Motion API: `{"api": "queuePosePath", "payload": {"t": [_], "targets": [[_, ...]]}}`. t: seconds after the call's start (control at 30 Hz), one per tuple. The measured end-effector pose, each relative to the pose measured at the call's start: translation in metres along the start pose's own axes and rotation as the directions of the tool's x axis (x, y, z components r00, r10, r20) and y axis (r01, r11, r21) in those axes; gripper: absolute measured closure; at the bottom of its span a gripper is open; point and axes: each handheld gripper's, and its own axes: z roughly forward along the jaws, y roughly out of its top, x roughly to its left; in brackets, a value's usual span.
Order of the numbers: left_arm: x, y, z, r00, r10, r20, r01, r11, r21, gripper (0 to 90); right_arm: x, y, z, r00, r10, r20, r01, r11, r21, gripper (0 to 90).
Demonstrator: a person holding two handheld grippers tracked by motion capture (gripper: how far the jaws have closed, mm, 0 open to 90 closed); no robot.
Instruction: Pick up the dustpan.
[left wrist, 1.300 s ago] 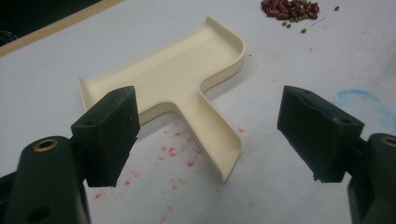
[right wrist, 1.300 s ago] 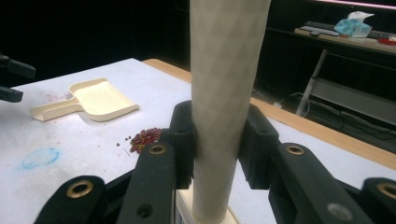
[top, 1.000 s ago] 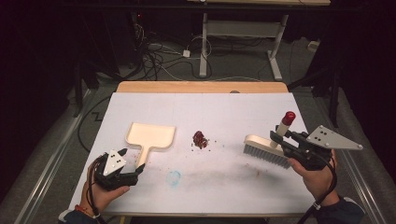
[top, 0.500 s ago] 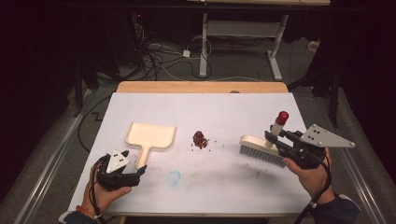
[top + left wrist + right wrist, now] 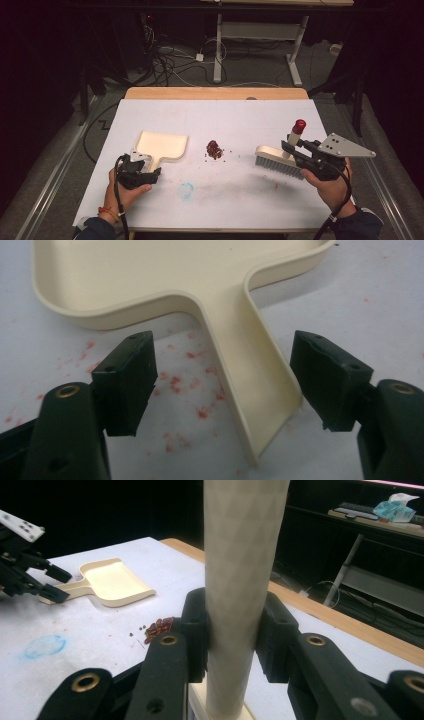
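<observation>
The left gripper (image 5: 220,390) has its fingers spread to either side of the dustpan (image 5: 162,145) handle; they have just been closing, and a gap remains on each side, so the pads do not press on it. Red specks dot the bench (image 5: 240,200) beneath and between these fingers. The handle's long axis runs from the finger gap straight away to the pan, whose open mouth faces away from the left gripper, toward the far edge of the bench.

The right gripper (image 5: 232,630) has its fingers clamped on the brush (image 5: 280,160) handle, which rises upright between them; the bristle head lies beyond the fingertips, its long axis along the bench.

A small pile of red beans (image 5: 214,149) lies between dustpan and brush, well apart from both sets of fingers. A blue smudge (image 5: 186,190) marks the bench just beside the left fingers. No legible writing.
</observation>
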Motion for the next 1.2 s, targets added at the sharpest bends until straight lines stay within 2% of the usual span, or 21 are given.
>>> {"api": "queuePosePath", "payload": {"t": [0.17,0.23,0.27,0.37,0.47,0.57,0.67,0.9,1.07,1.2], "targets": [[0.000,0.011,0.010,0.9995,-0.026,0.016,0.026,0.9997,0.003,34.0,0.001,0.000,0.000,1.0000,-0.003,0.001,0.003,1.0000,0.001,70.0],[0.001,0.014,0.011,0.9988,-0.047,0.014,0.047,0.9989,0.001,41.4,0.002,0.000,0.001,1.0000,-0.001,-0.001,0.001,1.0000,0.004,70.0],[0.002,0.015,0.012,0.9984,-0.055,0.009,0.055,0.9985,0.001,41.4,0.002,0.000,0.001,1.0000,-0.001,-0.001,0.001,1.0000,0.004,70.0],[0.003,0.017,0.013,0.9984,-0.056,0.000,0.056,0.9984,0.005,51.9,0.002,0.000,0.000,1.0000,-0.001,0.000,0.001,1.0000,0.002,70.0],[0.005,0.020,0.013,0.9986,-0.052,-0.002,0.052,0.9985,0.015,56.2,0.002,-0.001,0.000,1.0000,0.000,0.001,0.000,1.0000,0.002,70.0],[0.006,0.022,0.014,0.9996,-0.027,-0.003,0.027,0.9995,0.015,63.9,0.002,-0.001,0.001,1.0000,0.000,0.001,0.000,1.0000,0.008,70.0],[0.007,0.023,0.013,0.9999,-0.017,0.000,0.017,0.9997,0.020,64.0,0.003,-0.002,0.002,1.0000,-0.007,-0.002,0.007,0.9999,0.011,70.0],[0.006,0.027,0.004,0.9985,0.043,-0.033,-0.043,0.9989,0.020,64.3,0.002,-0.002,0.001,1.0000,-0.003,0.000,0.003,0.9999,0.010,70.0],[0.005,0.028,-0.013,0.9975,0.069,-0.012,-0.070,0.9975,-0.008,64.4,0.001,-0.002,0.000,1.0000,0.008,0.004,-0.008,1.0000,0.003,70.0],[0.003,0.026,-0.023,0.9953,0.096,0.014,-0.096,0.9954,-0.010,64.4,-0.001,-0.003,0.000,0.9998,0.012,0.017,-0.012,0.9999,0.002,70.0]]}}
